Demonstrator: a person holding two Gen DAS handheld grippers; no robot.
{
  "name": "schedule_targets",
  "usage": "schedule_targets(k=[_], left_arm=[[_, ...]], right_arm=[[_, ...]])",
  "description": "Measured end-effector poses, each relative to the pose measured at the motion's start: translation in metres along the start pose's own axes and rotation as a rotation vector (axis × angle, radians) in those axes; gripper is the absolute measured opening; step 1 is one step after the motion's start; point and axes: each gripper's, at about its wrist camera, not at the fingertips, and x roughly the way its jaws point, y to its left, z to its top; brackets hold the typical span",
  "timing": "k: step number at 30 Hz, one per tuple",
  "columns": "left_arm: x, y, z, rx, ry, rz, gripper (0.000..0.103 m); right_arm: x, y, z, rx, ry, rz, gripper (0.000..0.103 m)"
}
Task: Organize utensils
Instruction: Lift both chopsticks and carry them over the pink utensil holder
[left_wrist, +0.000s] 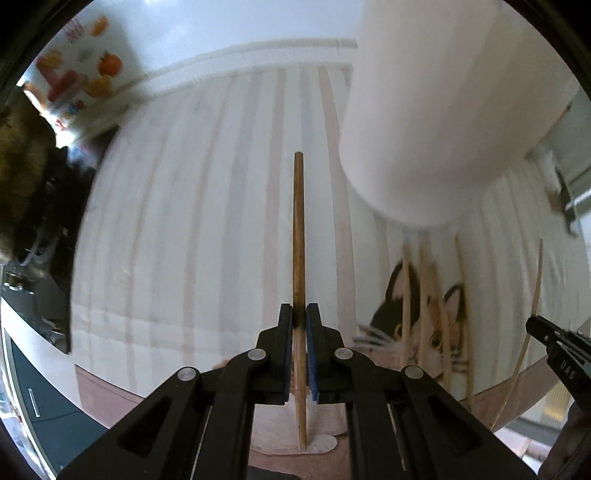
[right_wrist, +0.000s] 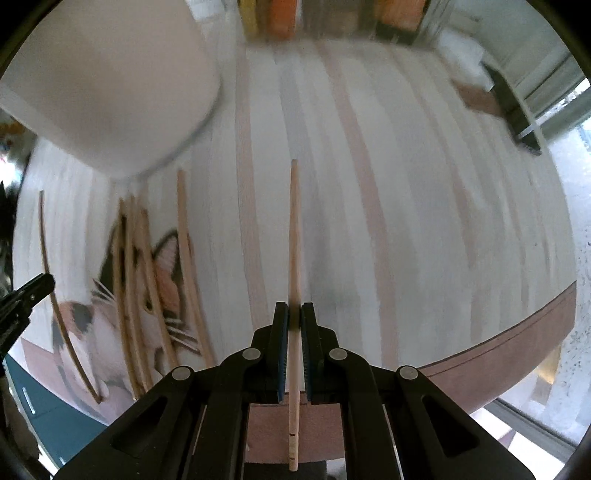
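A tall white container (left_wrist: 436, 110) stands at the far side of the striped cloth (left_wrist: 184, 229); its top runs past the picture's edge in both views, so its opening and contents cannot be seen, and its base covers the far ends of the loose chopsticks (right_wrist: 147, 280) lying on a cat picture (right_wrist: 162, 291). The sticks cross the cat's face and hide parts of it. At the far left, an orange-patterned object (left_wrist: 77, 74) is too blurred to identify. Boxes (right_wrist: 284, 18) along the far edge are cut off and smeared. A dark object (right_wrist: 513, 107) at the far right is also unclear.
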Motion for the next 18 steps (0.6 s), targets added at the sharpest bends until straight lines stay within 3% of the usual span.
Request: schedule_targets(k=[12, 18], left_arm=[[-0.084, 0.012, 0.017, -0.074, -0.2, -0.033, 0.004], [-0.145, 0.019, 0.041, -0.126, -0.305, -0.111, 0.004]], right_arm=[[-0.086, 0.005, 0.019, 0.026, -0.301, 0.028, 0.007], [-0.135, 0.002, 0.035, 0.064, -0.437, 0.073, 0.007]])
